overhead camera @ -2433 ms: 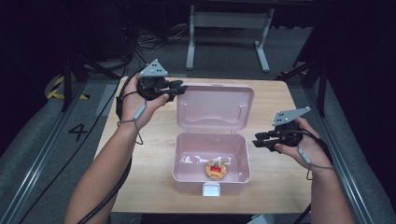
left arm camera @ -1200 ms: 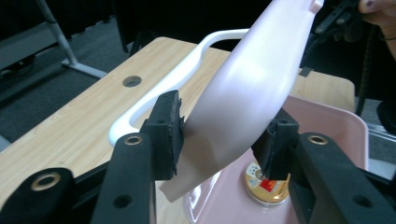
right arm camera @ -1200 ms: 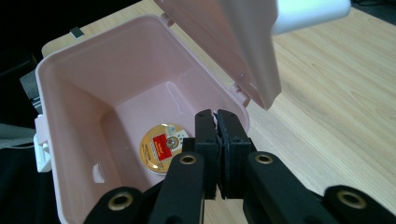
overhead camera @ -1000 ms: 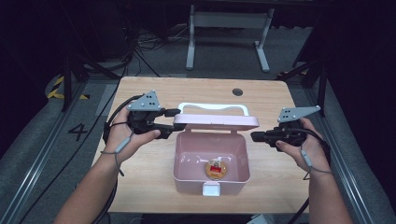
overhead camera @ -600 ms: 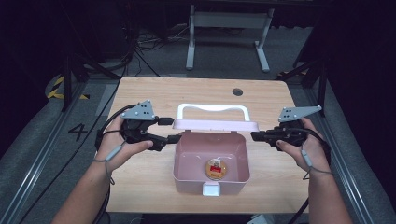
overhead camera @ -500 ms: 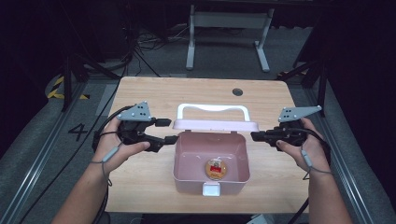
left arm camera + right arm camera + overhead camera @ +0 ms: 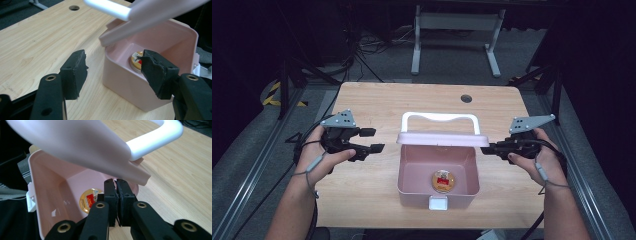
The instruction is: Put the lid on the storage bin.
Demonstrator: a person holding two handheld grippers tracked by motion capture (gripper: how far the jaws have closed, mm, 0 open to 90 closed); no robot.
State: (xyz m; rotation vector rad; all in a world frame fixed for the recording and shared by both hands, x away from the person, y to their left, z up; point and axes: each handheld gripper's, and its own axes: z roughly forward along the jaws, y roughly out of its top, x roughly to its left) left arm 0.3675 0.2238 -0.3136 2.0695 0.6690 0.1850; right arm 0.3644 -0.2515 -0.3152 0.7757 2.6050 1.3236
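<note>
Resting on the wooden bench (image 7: 377, 200), a pink box (image 7: 437, 177) was seen between the two grippers, its hinged lid (image 7: 443, 138) raised partway above the open body and a white handle (image 7: 439, 118) arching over the lid. A round tin with a gold rim and red label (image 7: 443, 180) lay on the floor of the box.

The left gripper (image 7: 371, 140) was held with its jaws wide apart and nothing between them, just off the box's near wall; in the left gripper view the box corner (image 7: 130, 82) lay ahead of the gripper (image 7: 115, 72), between the two black pads, with the tin (image 7: 136, 61) beyond the right-hand pad (image 7: 156, 72).

The right gripper (image 7: 486, 149) was held with its jaws pressed together, empty, its tips at the box's side just under the lid edge. In the right gripper view the lid (image 7: 82, 145) was seen tilted above the gripper (image 7: 116, 195), with the tin (image 7: 90, 200) just to its left.
</note>
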